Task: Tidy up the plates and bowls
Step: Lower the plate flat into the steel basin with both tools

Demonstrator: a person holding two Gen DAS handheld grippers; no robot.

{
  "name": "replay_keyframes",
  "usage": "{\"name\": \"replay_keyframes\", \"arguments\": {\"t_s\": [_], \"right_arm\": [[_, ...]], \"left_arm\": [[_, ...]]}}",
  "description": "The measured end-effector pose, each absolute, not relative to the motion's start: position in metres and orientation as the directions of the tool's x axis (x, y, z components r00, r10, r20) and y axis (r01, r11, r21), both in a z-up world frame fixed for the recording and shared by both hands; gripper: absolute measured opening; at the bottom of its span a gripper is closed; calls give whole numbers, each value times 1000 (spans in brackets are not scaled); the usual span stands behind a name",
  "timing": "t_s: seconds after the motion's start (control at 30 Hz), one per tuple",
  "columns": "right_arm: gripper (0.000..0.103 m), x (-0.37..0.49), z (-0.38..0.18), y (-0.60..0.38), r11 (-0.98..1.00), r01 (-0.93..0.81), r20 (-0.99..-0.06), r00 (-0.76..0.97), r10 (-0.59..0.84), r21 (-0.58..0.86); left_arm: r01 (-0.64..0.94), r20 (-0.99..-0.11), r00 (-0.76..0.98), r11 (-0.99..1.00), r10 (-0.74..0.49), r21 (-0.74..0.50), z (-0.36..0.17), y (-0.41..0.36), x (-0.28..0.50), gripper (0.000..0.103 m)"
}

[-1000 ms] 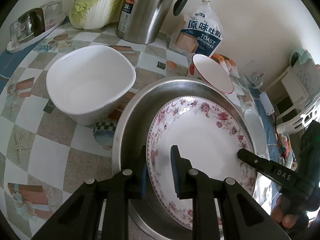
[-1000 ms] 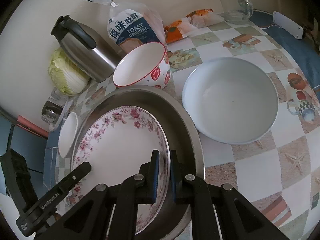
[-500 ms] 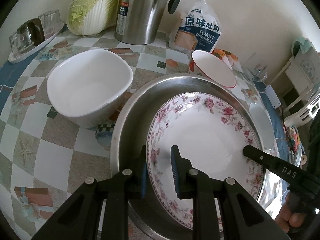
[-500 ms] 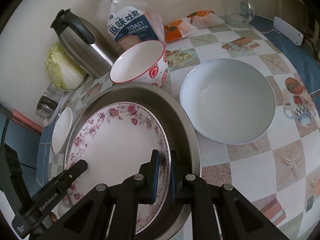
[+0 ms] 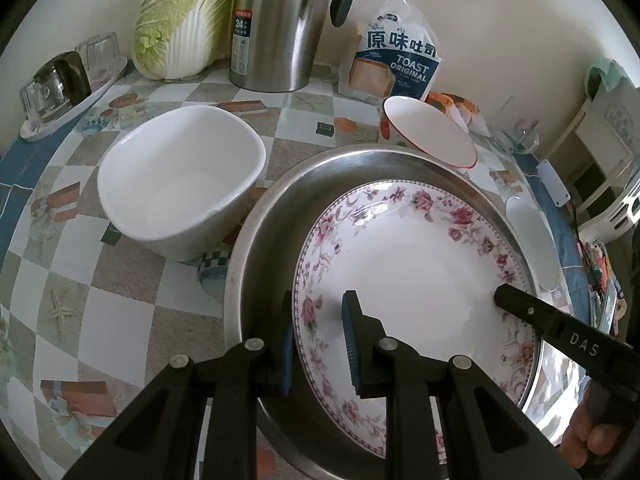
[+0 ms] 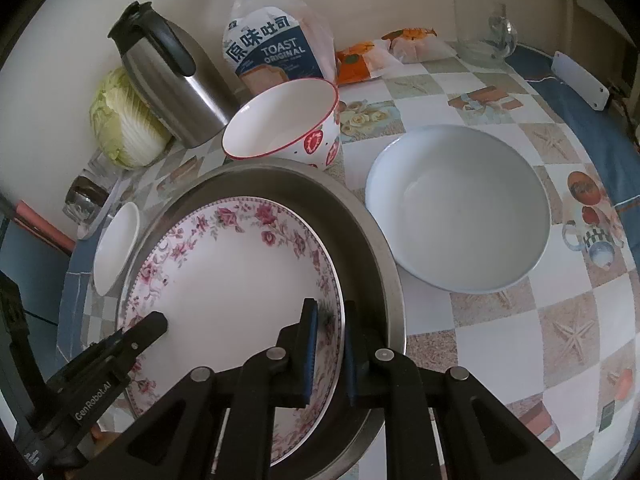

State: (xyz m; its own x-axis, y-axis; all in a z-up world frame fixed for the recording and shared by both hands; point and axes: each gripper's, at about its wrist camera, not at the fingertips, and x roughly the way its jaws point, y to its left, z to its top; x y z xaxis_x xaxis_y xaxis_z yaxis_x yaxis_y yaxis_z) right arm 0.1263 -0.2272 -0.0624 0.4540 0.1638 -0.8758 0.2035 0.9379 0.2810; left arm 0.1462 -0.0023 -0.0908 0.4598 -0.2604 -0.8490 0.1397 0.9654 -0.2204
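Observation:
A floral-rimmed plate (image 5: pixel 408 272) lies inside a wide steel basin (image 5: pixel 264 240) on the checked tablecloth. My left gripper (image 5: pixel 318 340) is shut on the plate's left rim. My right gripper (image 6: pixel 329 348) is shut on the opposite rim of the plate (image 6: pixel 240 276), close to the basin wall (image 6: pixel 360 232). Each view shows the other gripper's finger at the far rim. A deep white bowl (image 5: pixel 176 176) stands left of the basin. Behind the basin is a red-rimmed strawberry bowl (image 6: pixel 280 120), and to its right a wide white bowl (image 6: pixel 456 208).
Against the back wall stand a steel thermos jug (image 5: pixel 280 24), a cabbage (image 5: pixel 180 20) and a bag of toast bread (image 5: pixel 396 60). A tray of glasses (image 5: pixel 60 84) is at far left. Snack packets (image 6: pixel 360 60), a glass mug (image 6: pixel 484 32) and a white flat device (image 6: pixel 580 80) lie at the right.
Both wrist views have rolled slightly, so the table's objects shifted a little in the picture. Both grippers keep their hold on the plate in the basin.

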Motion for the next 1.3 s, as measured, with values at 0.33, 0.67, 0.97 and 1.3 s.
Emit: {"name": "replay_keyframes", "arguments": {"t_s": [0.33, 0.67, 0.97, 1.3], "right_arm": [[15, 126, -62, -225, 947, 195, -880, 453, 142, 254], [16, 126, -61, -221, 957, 189, -885, 452, 114, 220], [16, 124, -55, -217, 970, 178, -882, 467, 66, 167], [16, 121, -36, -216, 975, 173, -868, 496, 36, 139]], "left_arm": [[139, -850, 460, 966, -257, -217, -90, -2, 146, 21], [138, -850, 458, 965, -260, -221, -90, -2, 146, 21], [136, -850, 458, 965, -261, -223, -90, -1, 146, 21], [127, -838, 483, 967, -255, -220, -78, 3, 144, 23]]}}
